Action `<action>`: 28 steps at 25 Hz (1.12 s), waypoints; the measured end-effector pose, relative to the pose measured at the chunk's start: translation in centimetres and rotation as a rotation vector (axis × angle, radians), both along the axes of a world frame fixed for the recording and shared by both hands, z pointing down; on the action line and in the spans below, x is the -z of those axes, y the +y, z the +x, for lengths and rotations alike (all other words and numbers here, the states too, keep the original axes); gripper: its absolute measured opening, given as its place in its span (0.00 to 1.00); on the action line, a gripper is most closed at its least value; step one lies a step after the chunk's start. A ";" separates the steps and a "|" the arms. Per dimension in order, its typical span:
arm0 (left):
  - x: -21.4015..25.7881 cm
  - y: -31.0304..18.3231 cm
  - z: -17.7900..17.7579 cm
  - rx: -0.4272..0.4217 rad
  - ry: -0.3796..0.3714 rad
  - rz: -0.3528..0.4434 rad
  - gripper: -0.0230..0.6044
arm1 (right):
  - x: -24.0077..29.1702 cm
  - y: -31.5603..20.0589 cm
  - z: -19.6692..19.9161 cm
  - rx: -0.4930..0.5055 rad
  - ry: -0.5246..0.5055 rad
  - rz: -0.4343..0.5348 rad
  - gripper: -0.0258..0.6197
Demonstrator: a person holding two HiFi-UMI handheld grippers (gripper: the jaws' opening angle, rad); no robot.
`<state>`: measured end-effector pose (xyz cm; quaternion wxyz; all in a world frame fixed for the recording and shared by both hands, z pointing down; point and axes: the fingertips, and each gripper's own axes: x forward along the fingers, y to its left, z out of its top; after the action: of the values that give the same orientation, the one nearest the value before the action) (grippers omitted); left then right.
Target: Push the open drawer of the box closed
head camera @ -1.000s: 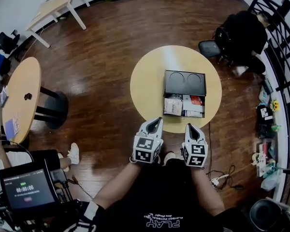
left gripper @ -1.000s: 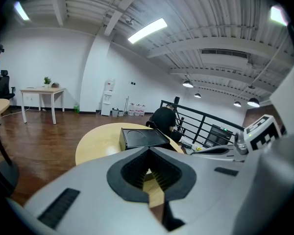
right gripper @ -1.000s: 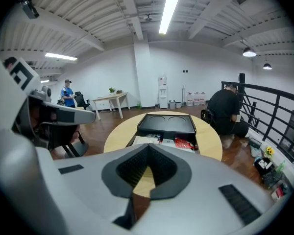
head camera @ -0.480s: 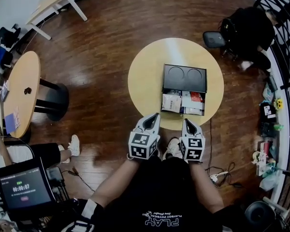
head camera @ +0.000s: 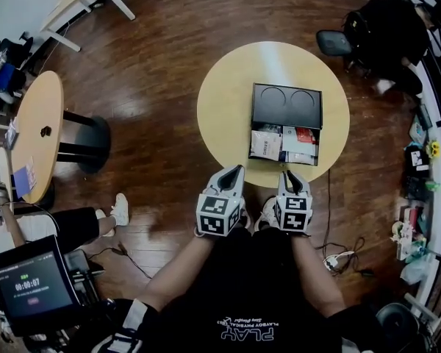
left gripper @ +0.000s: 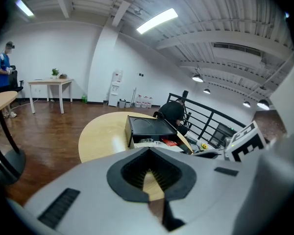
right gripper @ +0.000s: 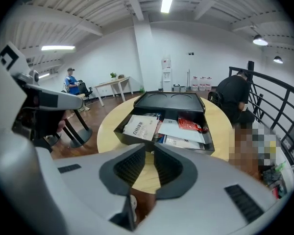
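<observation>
Likely the drawer (head camera: pixel 284 145) handles light and rigid: a stiff black tray holding only paper packets. A flat push on the middle of its front wall should run it straight into the box (head camera: pixel 287 106) without skewing. It stands pulled out toward the person on the round table (head camera: pixel 224 109). The left gripper (head camera: pixel 237 169) hangs short of it at the table's near edge, jaws together. The right gripper (head camera: pixel 287 175), also apart from it, points at the front wall; its jaws have just been parting slightly, with nothing between them.
</observation>
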<state>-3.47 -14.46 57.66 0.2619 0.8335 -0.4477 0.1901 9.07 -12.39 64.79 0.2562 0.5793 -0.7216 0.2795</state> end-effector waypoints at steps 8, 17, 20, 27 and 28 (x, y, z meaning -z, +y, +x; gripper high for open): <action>0.1 0.3 0.1 0.010 0.027 -0.013 0.03 | -3.7 -0.2 -0.2 -0.067 0.040 -0.091 0.18; -0.8 1.6 -0.6 0.013 0.014 -0.047 0.03 | -5.5 -1.0 0.1 -0.110 0.022 -0.131 0.20; -0.7 1.8 -0.4 0.009 0.015 -0.040 0.03 | -6.1 -1.1 0.0 -0.121 0.023 -0.149 0.20; -0.8 1.6 -1.0 0.028 0.005 -0.043 0.03 | -6.4 -1.5 -0.1 -0.126 0.025 -0.152 0.20; -0.8 1.5 -1.0 0.031 0.005 -0.044 0.03 | -6.4 -1.5 0.0 -0.127 0.025 -0.152 0.20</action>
<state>-4.47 -12.94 58.45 0.2843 0.8209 -0.4557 0.1940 9.05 -13.92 71.19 0.2900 0.6061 -0.6570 0.3419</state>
